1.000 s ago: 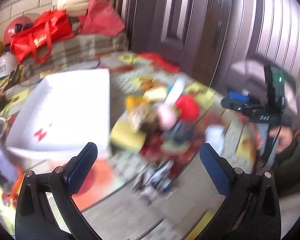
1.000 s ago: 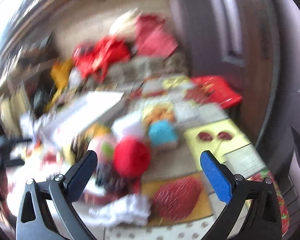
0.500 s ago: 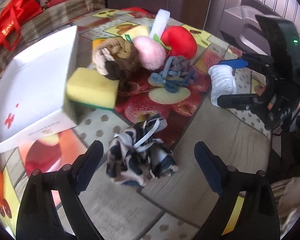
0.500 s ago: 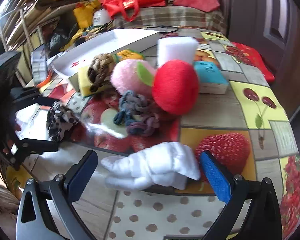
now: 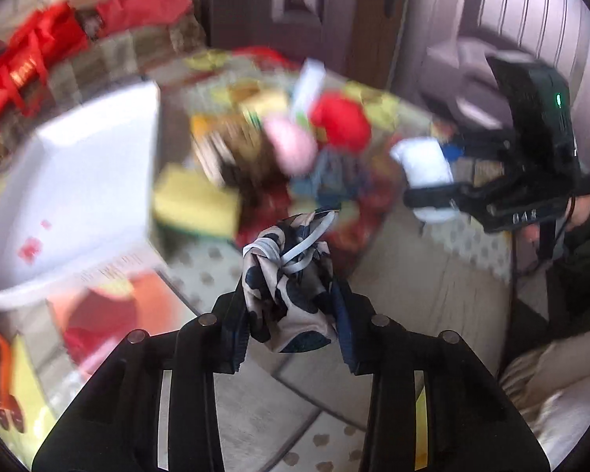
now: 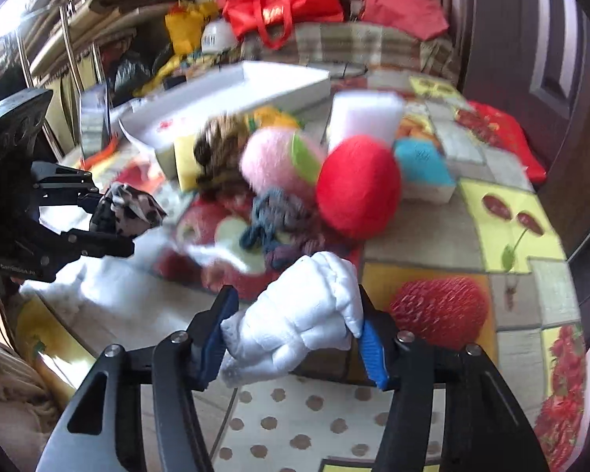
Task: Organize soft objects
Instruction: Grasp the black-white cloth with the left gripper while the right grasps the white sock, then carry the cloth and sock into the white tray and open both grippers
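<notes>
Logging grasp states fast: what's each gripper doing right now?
Left gripper: closed on the spotted cloth.
Right gripper: closed on the white cloth.

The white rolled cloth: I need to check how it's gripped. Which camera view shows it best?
The right wrist view: the white rolled cloth fills the foreground, sharp, pinched between the right hand-held gripper's blue pads. The left wrist view shows it only small and blurred, beyond the pile, inside that gripper seen from the side.
</notes>
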A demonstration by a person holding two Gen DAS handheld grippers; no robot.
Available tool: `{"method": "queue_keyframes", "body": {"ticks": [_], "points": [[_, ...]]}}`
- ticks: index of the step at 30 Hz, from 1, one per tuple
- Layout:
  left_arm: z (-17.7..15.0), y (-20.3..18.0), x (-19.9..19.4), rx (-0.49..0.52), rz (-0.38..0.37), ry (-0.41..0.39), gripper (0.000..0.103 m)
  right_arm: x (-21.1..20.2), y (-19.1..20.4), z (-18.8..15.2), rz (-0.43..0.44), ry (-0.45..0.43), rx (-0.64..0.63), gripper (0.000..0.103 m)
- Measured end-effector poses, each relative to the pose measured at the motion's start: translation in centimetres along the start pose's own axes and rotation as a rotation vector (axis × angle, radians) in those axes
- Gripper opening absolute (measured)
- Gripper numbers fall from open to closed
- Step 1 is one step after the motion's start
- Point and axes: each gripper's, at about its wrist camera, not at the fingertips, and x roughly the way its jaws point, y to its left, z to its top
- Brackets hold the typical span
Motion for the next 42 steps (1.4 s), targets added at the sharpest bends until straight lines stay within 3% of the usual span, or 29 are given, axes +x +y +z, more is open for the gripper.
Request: {"method": "queue_keyframes", "body": {"ticks": [4, 8, 11, 14, 19, 28, 37, 42], "points": [[2.9, 0.8, -3.0, 0.016, 0.101, -0.154, 0.036, -2.7, -0.1, 1.3, -0.006, -0.113, 0.008, 0.057], [7.1, 3.5, -5.4, -0.059, 0.234, -0.312, 0.036, -5.1, -0.4, 3.5, -0.01, -0.261, 0.074, 0.058], [10.3, 4.8, -6.7, -0.088, 0.383, -0.42, 0.036, -6.9, -0.3, 5.4, -0.028, -0.37, 0.107, 0.058], [11.2, 6.0, -6.9, -0.119, 0.537, -0.482, 0.037, -8.4, -0.2, 7.2, -0.021, -0.476, 0.131, 0.058], [9.6, 8.7, -5.0, -0.233, 0.512, -0.457, 0.037, -9.4, 0.5, 9.0, -0.019, -0.584, 0.144, 0.058], [7.2, 12.4, -3.9, -0.339, 0.526, -0.419, 0.037, -7.2, 1.5, 11.4, 0.008, -0.584, 0.21, 0.058], [5.6, 16.0, -3.8, -0.441, 0.56, -0.393, 0.037, -4.8, 4.2, 15.2, 0.038, -0.566, 0.178, 0.058], [5.0, 17.2, -2.9, -0.465, 0.576, -0.369, 0.037, -0.6, 5.2, 17.4, 0.075, -0.464, 0.189, 0.058]]}}
